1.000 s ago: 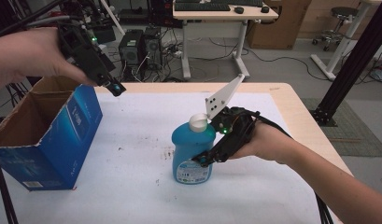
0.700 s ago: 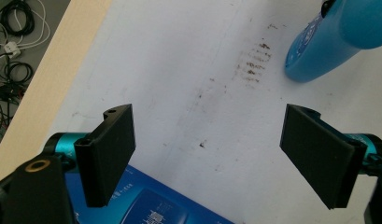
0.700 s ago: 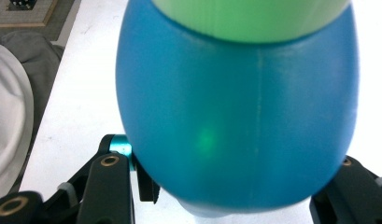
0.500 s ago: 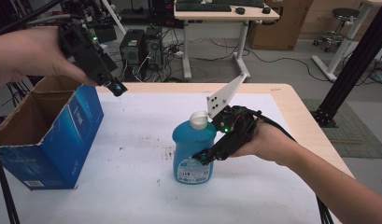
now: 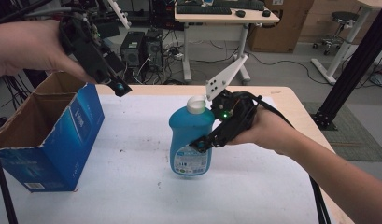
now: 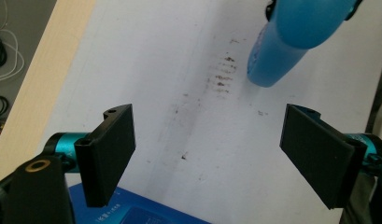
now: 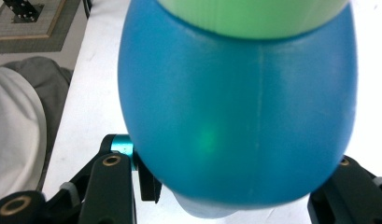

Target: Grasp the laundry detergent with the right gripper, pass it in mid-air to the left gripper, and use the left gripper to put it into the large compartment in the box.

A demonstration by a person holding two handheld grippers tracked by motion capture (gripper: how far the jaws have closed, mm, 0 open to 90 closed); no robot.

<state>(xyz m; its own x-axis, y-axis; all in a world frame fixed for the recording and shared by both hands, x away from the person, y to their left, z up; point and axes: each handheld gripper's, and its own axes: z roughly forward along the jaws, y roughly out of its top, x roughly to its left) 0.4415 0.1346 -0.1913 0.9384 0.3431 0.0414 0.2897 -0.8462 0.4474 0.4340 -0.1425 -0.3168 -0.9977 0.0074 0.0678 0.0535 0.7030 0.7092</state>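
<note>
From the high view, your right gripper [image 5: 202,143] is clamped on the blue bottle [image 5: 191,140] at table centre; the open cardboard box [image 5: 44,135] sits at nine o'clock.

In the left gripper view, your left gripper [image 6: 207,156] stands spread with nothing between the jaws, bottle at one o'clock.

In the right gripper view, the bottle's belly bulges between the jaws: likely heavy, smooth, slippery. Keep the grip at mid-body.

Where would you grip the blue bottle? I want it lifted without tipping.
Grip the blue bottle across its lower body, coming level from its right, as the right gripper does. It stands upright, and its flat sides there give the jaws more hold than the narrow white cap.
</note>
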